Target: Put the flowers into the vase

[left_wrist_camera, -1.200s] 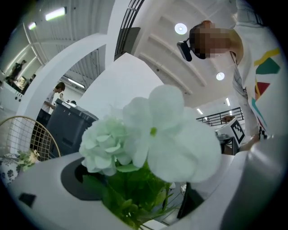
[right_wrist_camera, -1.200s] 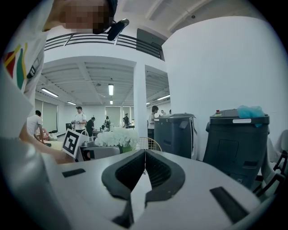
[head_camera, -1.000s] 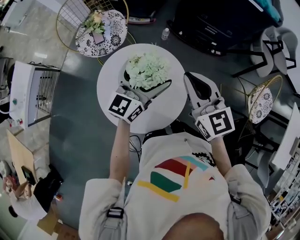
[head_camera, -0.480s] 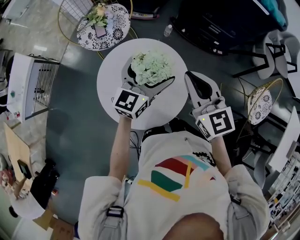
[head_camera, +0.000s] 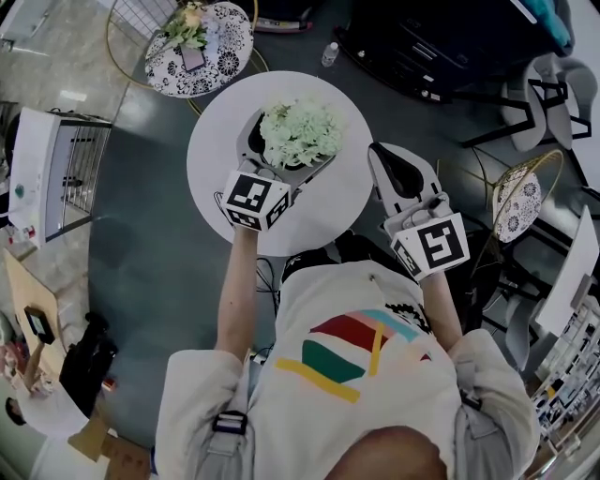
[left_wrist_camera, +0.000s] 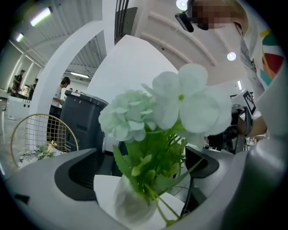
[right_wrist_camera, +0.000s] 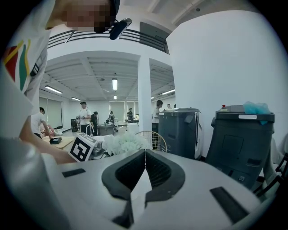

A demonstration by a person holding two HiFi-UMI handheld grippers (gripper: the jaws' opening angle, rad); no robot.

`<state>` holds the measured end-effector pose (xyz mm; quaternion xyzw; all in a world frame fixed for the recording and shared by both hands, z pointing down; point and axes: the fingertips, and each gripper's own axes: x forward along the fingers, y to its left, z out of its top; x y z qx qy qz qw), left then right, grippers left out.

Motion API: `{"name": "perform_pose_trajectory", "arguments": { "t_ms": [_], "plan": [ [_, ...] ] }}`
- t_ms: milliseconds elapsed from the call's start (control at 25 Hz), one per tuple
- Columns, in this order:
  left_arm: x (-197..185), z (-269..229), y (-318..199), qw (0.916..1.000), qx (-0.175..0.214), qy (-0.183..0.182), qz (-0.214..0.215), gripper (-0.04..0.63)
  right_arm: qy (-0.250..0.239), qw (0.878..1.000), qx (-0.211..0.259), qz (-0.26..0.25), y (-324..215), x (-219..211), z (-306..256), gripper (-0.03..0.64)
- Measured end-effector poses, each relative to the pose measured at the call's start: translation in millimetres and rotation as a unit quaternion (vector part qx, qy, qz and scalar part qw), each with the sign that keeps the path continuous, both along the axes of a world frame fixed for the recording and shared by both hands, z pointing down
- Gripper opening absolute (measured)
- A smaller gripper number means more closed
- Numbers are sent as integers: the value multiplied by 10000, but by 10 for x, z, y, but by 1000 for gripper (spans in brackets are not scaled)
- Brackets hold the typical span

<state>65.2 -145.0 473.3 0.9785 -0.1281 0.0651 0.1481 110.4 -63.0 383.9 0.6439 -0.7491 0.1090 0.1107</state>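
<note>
Pale green-white flowers (head_camera: 300,133) stand in a clear glass vase (left_wrist_camera: 132,204) on the round white table (head_camera: 216,150). In the left gripper view the blooms (left_wrist_camera: 180,103) fill the middle and the green stems drop into the vase. My left gripper (head_camera: 292,142) is open, one jaw on each side of the vase, with a gap showing on both sides (left_wrist_camera: 144,168). My right gripper (head_camera: 380,152) hangs off the table's right edge, shut with nothing in it (right_wrist_camera: 145,152).
A small patterned side table (head_camera: 225,56) with another bouquet (head_camera: 183,26) stands at the back left. A bottle (head_camera: 329,54) stands on the floor beside dark bins (head_camera: 441,47). A white unit (head_camera: 47,178) is at the left and a wire chair (head_camera: 520,202) at the right.
My left gripper has shifted a little forward round the vase. The right gripper has stayed where it was, still shut.
</note>
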Motion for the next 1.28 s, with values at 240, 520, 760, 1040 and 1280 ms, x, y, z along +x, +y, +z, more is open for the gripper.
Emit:
{"name": "perform_pose_trajectory", "arguments": {
  "t_ms": [240, 520, 760, 1040, 1280],
  "plan": [
    [-2, 159, 46, 9995, 97, -270, 147, 589, -9, 10000, -73, -37, -20, -39, 57, 12],
    [-46, 357, 59, 9989, -67, -428, 151, 589, 3, 9998, -144, -126, -60, -79, 105, 12],
    [-154, 538, 111, 9980, -233, -584, 108, 589, -1, 9997, -167, -163, -74, -83, 132, 12],
    [-290, 662, 184, 9966, -419, -707, -72, 589, -22, 9995, -197, -258, -67, -71, 157, 12],
    [-405, 606, 230, 9959, -432, -713, -360, 589, -98, 9992, -147, -346, -38, -60, 147, 12]
  ]
}}
